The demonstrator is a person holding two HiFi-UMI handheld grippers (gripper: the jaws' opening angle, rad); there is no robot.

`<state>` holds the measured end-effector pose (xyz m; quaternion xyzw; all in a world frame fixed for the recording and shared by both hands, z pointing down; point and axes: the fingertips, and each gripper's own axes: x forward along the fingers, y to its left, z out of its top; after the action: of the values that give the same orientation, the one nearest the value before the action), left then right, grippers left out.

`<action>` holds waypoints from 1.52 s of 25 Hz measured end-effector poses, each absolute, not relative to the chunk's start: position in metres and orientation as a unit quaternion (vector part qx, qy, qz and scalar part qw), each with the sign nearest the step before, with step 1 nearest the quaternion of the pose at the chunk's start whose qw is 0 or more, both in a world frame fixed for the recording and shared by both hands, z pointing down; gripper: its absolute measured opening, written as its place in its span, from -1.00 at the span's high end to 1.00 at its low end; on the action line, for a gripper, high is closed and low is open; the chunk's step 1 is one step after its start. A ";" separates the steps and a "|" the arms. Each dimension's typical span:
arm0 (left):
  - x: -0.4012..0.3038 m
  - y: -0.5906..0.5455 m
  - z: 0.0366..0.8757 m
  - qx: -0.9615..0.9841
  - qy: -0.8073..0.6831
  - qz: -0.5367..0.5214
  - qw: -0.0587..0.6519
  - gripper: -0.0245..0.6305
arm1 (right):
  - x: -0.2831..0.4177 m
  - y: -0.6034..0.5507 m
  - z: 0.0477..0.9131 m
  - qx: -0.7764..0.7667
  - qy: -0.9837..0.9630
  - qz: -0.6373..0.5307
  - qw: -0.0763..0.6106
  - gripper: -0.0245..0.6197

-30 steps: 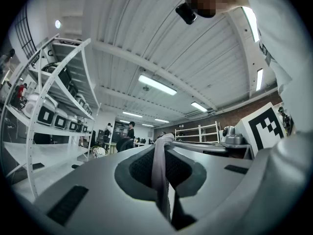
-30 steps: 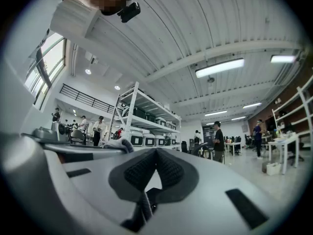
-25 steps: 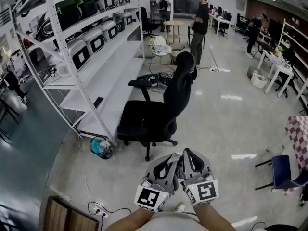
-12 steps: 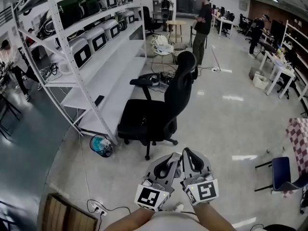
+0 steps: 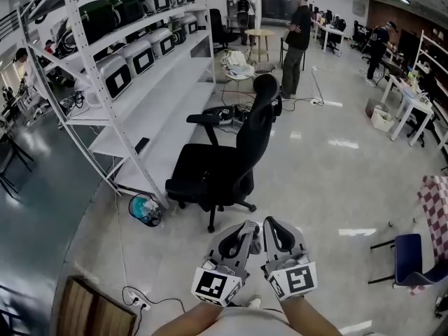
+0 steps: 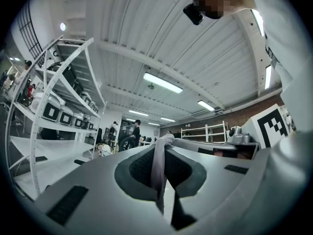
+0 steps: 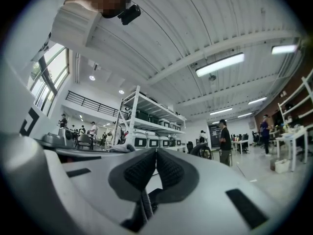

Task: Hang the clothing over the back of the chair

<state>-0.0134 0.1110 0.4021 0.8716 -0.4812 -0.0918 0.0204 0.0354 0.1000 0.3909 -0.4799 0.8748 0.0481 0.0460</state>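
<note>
Grey fabric clothing (image 6: pixel 157 168) is showing as a thin fold, well apart from the chair. The white metal shelving rack (image 5: pixel 126 117) is lining the glossy floor's (image 5: pixel 329 180) left edge, the black high-backed office chair (image 5: pixel 231 159) standing beside it. The left gripper (image 5: pixel 246 227) is pinching the fold; the right gripper (image 5: pixel 271 222) is keeping its jaws pressed together.

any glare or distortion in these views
Head view: fisheye bends the shelving rack, and bright glare patches sit on the floor. Left gripper view: round black vignette, mosaic patch at top. Right gripper view: same vignette, ceiling light blown out white.
</note>
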 end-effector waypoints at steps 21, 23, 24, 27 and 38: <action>-0.002 0.019 0.423 0.872 -0.479 -0.092 0.040 0.85 | 0.050 0.015 0.410 -0.483 0.874 0.034 0.040 0.87; -0.009 -0.002 0.417 0.876 -0.471 -0.097 0.033 0.85 | 0.045 -0.007 0.405 -0.491 0.869 0.038 0.041 0.87; -0.013 -0.014 0.413 0.879 -0.465 -0.101 0.030 0.85 | 0.040 -0.019 0.402 -0.496 0.866 0.040 0.043 0.87; -0.026 -0.043 0.407 0.888 -0.447 -0.105 0.030 0.85 | 0.022 -0.048 0.400 -0.505 0.861 0.043 0.042 0.87; -0.085 -0.108 0.396 0.897 -0.420 -0.134 0.022 0.85 | -0.043 -0.122 0.400 -0.516 0.855 0.053 0.012 0.87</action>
<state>-0.0852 -0.1077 0.3962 0.8972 -0.4204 -0.1335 0.0222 -0.0431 -0.1223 0.3998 -0.5160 0.8548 0.0529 0.0121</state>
